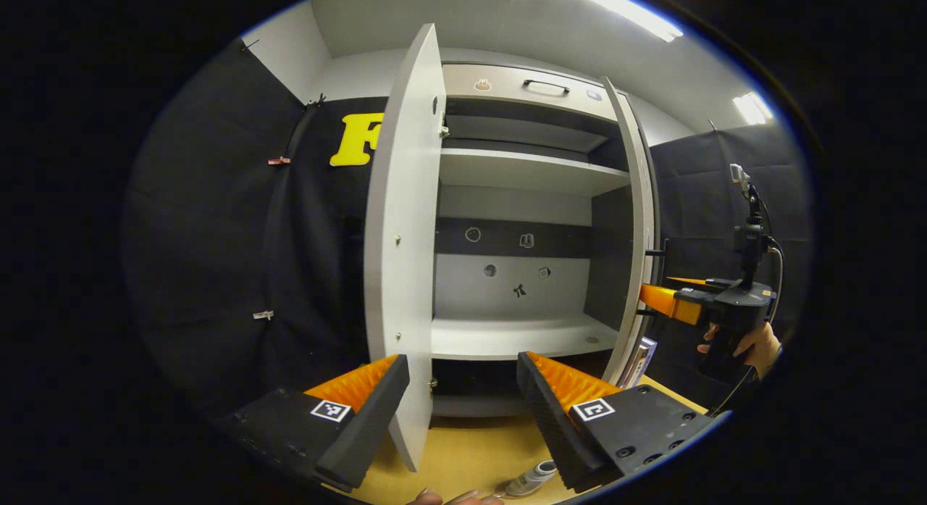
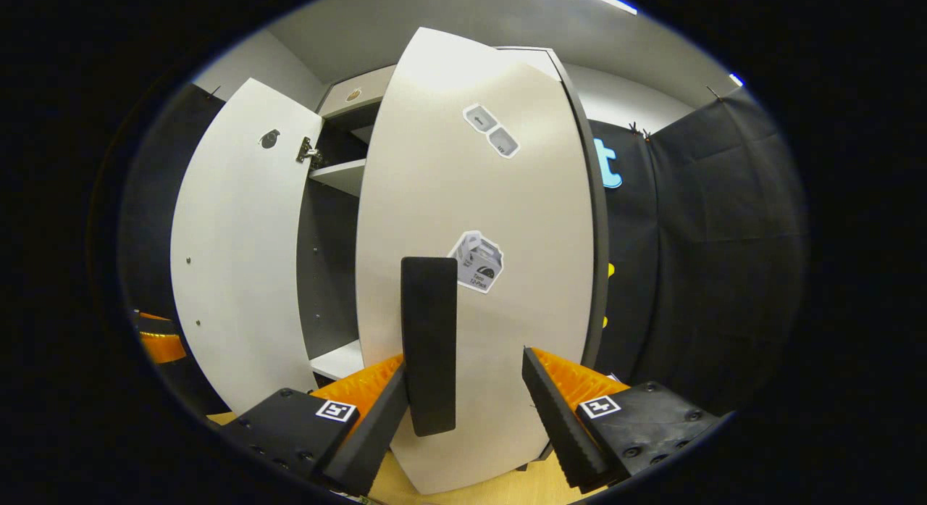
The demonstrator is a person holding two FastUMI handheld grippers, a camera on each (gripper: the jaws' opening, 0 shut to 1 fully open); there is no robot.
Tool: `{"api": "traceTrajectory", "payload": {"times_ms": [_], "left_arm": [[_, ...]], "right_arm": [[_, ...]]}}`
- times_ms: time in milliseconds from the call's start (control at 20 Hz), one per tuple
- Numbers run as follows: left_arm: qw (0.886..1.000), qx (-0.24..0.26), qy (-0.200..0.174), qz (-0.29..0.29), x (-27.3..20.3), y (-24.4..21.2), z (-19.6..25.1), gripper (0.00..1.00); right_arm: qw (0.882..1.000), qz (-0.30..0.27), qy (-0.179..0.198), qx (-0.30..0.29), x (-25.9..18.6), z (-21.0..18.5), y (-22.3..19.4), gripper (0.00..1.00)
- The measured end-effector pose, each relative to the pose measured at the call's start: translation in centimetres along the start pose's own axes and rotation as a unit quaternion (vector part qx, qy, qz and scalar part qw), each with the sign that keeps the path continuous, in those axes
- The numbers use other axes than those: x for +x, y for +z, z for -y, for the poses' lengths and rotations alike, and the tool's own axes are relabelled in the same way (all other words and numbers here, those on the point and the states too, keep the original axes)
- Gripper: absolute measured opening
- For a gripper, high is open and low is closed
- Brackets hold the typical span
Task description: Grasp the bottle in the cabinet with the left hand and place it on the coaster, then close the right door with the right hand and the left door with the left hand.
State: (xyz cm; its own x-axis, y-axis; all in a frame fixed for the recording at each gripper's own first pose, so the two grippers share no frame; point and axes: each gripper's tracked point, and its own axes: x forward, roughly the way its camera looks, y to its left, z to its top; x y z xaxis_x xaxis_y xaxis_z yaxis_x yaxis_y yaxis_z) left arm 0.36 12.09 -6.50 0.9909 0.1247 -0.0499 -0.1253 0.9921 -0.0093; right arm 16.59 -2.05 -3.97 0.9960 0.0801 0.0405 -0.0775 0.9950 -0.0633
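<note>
Left gripper view: matte grey cabinet (image 1: pixel 529 201), both flat doors swung out, smooth shelves bare. Left gripper (image 1: pixel 463 389) fingers spread apart, straddling the left door (image 1: pixel 402 237) edge. Bottle (image 1: pixel 532 478) lies low on the wooden counter (image 1: pixel 471 447). Right gripper (image 2: pixel 463 396) fingers apart around the right door (image 2: pixel 478 201) handle (image 2: pixel 429 345).

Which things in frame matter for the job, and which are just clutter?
Job:
- bottle, on the table
- right door and its handle
- left door
- left tool, right tool

Lying about:
- stickers on the cabinet's back wall
- drawer on top
- box beside the cabinet
</note>
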Motion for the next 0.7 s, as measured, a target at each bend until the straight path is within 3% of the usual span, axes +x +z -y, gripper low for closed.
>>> {"api": "traceTrajectory", "payload": {"times_ms": [400, 700], "left_arm": [[0.999, -0.019, 0.044, 0.011, -2.0, 0.5, -4.3, 0.95], [0.996, -0.019, 0.091, 0.017, -4.1, 1.2, -9.3, 0.95]], "right_arm": [[0.999, 0.009, -0.025, -0.017, 3.8, -2.1, -0.3, 0.96], [0.995, 0.020, -0.082, -0.050, 6.3, -2.9, -0.2, 0.95]]}}
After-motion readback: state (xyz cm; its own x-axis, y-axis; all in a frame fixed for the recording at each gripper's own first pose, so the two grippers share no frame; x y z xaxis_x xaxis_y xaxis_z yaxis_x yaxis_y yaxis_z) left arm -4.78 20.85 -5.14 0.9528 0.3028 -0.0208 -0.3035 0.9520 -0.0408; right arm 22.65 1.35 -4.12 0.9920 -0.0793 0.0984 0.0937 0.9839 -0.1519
